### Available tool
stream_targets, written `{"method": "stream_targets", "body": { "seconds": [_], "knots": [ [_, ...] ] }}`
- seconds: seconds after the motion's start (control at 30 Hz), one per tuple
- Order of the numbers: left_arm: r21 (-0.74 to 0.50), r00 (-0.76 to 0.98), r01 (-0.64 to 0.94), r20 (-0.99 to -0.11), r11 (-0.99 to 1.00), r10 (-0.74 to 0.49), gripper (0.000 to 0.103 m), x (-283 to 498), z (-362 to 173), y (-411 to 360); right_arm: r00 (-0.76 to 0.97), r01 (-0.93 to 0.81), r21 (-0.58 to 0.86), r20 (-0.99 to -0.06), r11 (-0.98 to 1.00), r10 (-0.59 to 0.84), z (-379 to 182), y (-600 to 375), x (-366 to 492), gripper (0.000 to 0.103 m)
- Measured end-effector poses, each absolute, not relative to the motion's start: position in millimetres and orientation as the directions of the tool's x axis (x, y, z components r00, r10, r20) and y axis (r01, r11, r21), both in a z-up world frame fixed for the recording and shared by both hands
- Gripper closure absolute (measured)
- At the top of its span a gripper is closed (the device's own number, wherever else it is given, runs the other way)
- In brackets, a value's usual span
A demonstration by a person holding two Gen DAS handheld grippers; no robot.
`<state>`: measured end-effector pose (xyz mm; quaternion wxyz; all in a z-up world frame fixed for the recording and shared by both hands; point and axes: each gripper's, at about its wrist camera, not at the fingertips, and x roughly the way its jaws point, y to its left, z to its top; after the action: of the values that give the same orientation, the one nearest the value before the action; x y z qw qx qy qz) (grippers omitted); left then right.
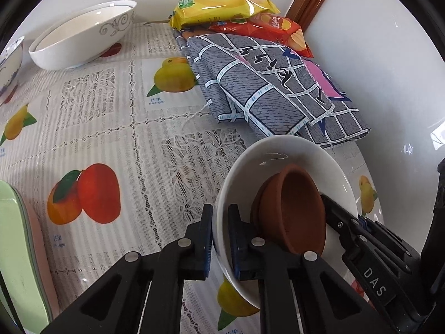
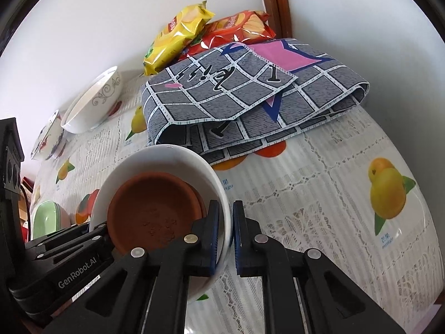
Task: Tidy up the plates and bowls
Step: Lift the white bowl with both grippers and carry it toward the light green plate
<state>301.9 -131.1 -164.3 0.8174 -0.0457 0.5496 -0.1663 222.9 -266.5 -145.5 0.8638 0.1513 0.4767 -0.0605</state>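
Observation:
A white bowl point(image 1: 281, 153) holds stacked brown clay saucers point(image 1: 294, 208). My left gripper point(image 1: 219, 239) is shut on the bowl's left rim. My right gripper point(image 2: 224, 236) is shut on the opposite rim of the same white bowl point(image 2: 167, 156), with the clay saucers point(image 2: 150, 208) inside; the right gripper also shows in the left wrist view point(image 1: 361, 239). Both hold the bowl tilted just above the tablecloth. A large white patterned bowl point(image 1: 80, 36) and a blue-patterned bowl point(image 1: 8, 64) sit at the far left. Green and pink plates point(image 1: 19, 250) lie at the near left.
A folded grey checked cloth point(image 1: 267, 86) lies just behind the bowl. Yellow point(image 1: 219, 2) and red point(image 1: 275, 27) chip bags rest against the white wall. The fruit-print tablecloth point(image 1: 116, 128) covers the table. A brown door frame point(image 2: 275, 2) stands at the back.

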Motion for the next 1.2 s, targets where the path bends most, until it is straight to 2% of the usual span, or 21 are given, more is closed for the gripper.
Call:
{"method": "stream_targets", "body": {
  "seconds": [1.2],
  "knots": [
    [-0.261, 0.462, 0.169, -0.830, 0.950, -0.311, 0.093, 264, -94, -70, 0.607, 0.200, 0.232, -0.792, 0.952, 0.065, -76, -215, 196, 0.095]
  ]
}}
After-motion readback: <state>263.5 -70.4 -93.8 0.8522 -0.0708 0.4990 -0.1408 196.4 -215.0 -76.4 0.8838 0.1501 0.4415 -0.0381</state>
